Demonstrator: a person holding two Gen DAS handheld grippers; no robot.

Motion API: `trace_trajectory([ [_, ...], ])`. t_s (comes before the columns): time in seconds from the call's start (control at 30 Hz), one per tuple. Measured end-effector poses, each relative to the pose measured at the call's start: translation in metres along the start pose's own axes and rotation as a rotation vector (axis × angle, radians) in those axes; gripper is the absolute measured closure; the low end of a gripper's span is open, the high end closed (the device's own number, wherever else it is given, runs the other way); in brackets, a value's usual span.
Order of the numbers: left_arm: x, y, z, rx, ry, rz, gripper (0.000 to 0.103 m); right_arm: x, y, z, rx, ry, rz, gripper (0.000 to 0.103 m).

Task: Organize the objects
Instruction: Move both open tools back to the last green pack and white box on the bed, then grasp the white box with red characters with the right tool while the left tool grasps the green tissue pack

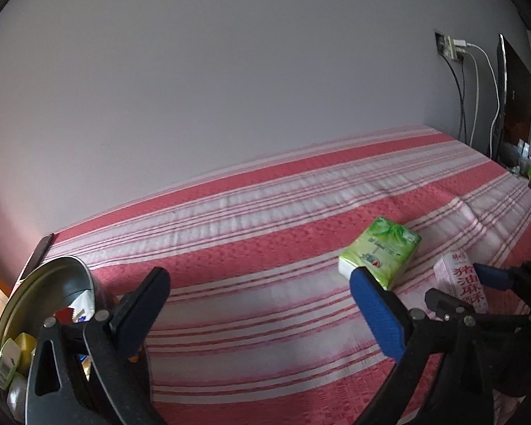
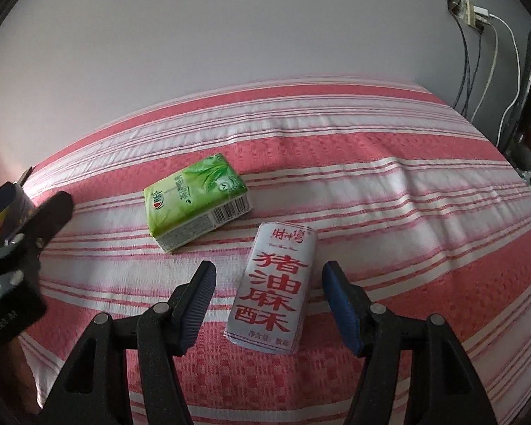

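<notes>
We held our right gripper (image 2: 269, 304) open astride the white snack packet (image 2: 274, 287), its long axis running along the fingers, pads clear of it on the striped bedspread (image 2: 424, 233), while our left gripper (image 1: 258, 304) waited open, farther off.

Bed (image 2: 371, 184) with a pink-and-white striped cover filled the lower half of both views. Two packs lay flat on it, just beside each other — a green tissue pack (image 2: 196, 201) at centre, a white snack pack (image 2: 274, 285) with red characters below and right. A round metal tin (image 1: 35, 304) sat lower left — left wrist view.
</notes>
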State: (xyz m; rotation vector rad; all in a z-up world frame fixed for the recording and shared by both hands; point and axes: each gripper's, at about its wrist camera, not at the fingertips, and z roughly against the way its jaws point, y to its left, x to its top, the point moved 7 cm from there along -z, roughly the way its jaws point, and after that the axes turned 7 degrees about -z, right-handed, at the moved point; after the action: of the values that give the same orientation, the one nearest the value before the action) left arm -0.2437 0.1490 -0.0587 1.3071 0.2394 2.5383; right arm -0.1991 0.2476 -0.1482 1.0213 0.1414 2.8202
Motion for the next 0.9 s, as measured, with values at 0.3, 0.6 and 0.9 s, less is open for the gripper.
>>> trace_trajectory([
  [0.3,0.005,-0.032,-0.020,-0.073,0.050,-0.071,0.000,0.013,-0.022,-0.005,-0.029,-0.019,-0.011,0.065],
  [0.6,0.018,-0.081,-0.035,-0.183,0.038,-0.238,0.000,0.022,-0.051,-0.010,-0.009,-0.024,-0.086,0.065],
  [0.9,0.012,-0.094,-0.057,-0.288,0.139,-0.252,0.034,0.020,-0.049,-0.009,-0.022,-0.022,-0.071,0.065],
])
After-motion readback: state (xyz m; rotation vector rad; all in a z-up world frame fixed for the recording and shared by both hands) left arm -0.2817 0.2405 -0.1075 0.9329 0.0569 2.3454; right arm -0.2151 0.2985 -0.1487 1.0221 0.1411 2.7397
